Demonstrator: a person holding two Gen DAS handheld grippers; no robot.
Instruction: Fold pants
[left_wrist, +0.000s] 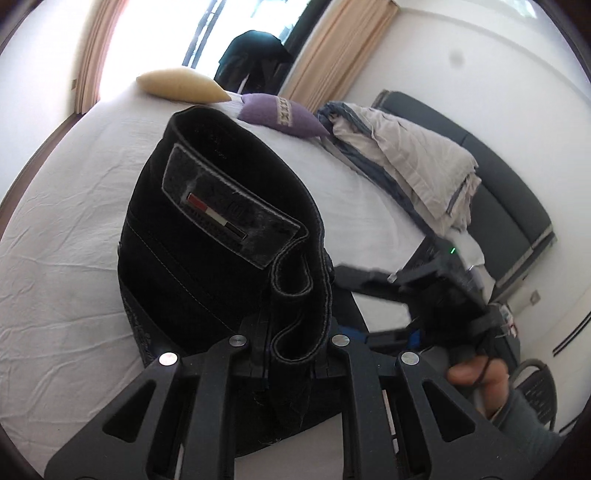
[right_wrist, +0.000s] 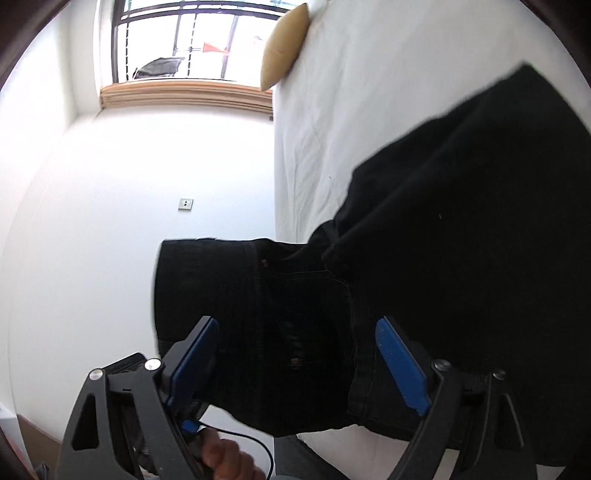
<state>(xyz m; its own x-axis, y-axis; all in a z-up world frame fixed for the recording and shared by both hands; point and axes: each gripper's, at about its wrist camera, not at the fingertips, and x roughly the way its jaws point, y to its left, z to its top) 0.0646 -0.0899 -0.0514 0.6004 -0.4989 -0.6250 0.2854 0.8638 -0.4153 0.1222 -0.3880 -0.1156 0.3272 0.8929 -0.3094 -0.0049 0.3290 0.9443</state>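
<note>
Pants (left_wrist: 221, 236), one black pair, lie folded on the white bed (left_wrist: 66, 229), with the waistband and its patch label facing up and the near end lifted off the sheet. The left gripper (left_wrist: 295, 354) reaches forward and slightly downward along the garment, its two fingers closed narrowly on a bunched fold of the pants' near edge; the cloth fills the gap between them.

In the right wrist view the right gripper (right_wrist: 295, 362) is rolled sideways, so the bed stands as a vertical white plane on the right and a wall on the left. Its two blue-padded fingers (right_wrist: 400, 369) stand wide apart with the dark cloth of the pants (right_wrist: 461, 240) between and beyond them; neither pad is visibly pressing on it. A pant-leg end with stitched hem hangs past the bed's edge toward the left. The person's hand (right_wrist: 225, 458) wraps the handle below, with a black cable beside it.

From the left view, the right gripper (left_wrist: 439, 291) sits blurred at the right of the pants, with the person's fingers (left_wrist: 476, 373) behind it.

Far across the bed rest two cushions, one yellow cushion (left_wrist: 181, 86) and one purple cushion (left_wrist: 280, 114), and one folded beige-and-blue duvet (left_wrist: 406, 162) lies to the right.
</note>
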